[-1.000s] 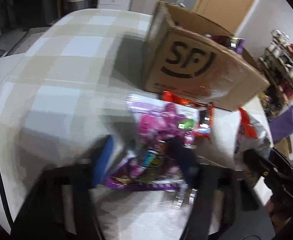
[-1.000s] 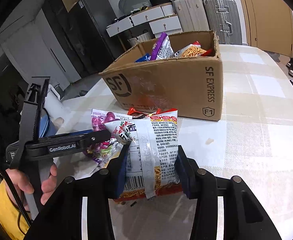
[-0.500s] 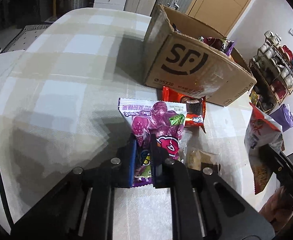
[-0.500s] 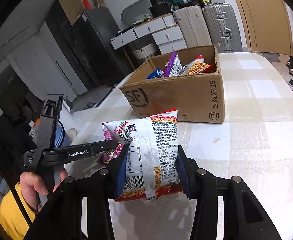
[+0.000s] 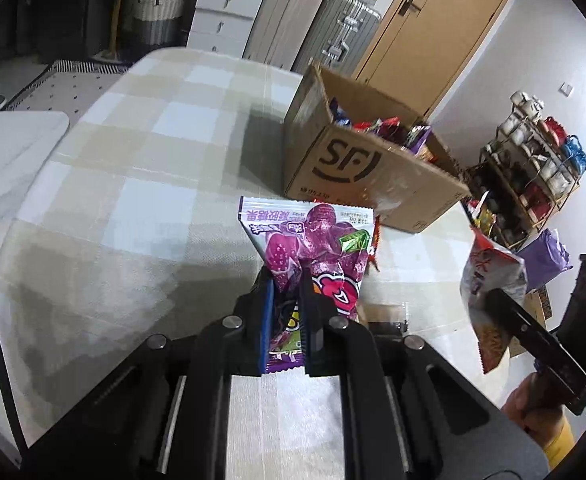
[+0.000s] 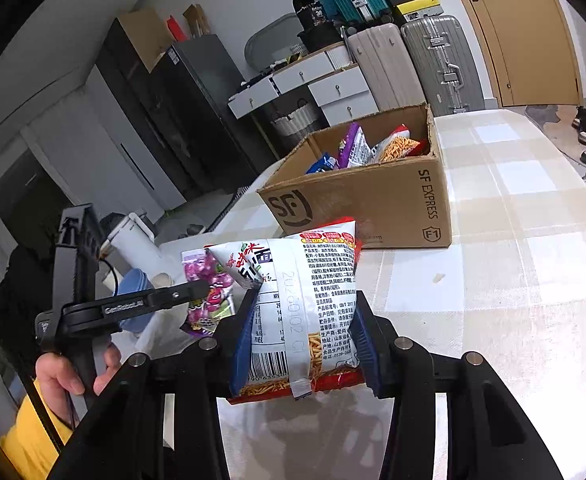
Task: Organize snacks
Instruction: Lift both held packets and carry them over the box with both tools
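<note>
Left gripper (image 5: 285, 280) pinches my purple candy bag (image 5: 313, 248); right gripper (image 6: 303, 322) squeezes the noodle snack bag (image 6: 305, 280). Both feel light, soft, probably crushable.

Red wrapper (image 5: 374, 246) mostly behind purple candy bag (image 5: 313, 248), box contents (image 5: 377, 126) indistinct

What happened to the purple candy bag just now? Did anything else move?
A second ago the left claw was open around the purple bag on the table. It closed on the bag and lifted it. The right claw kept its grip on the noodle bag and raised it too. The box stayed where it was.
</note>
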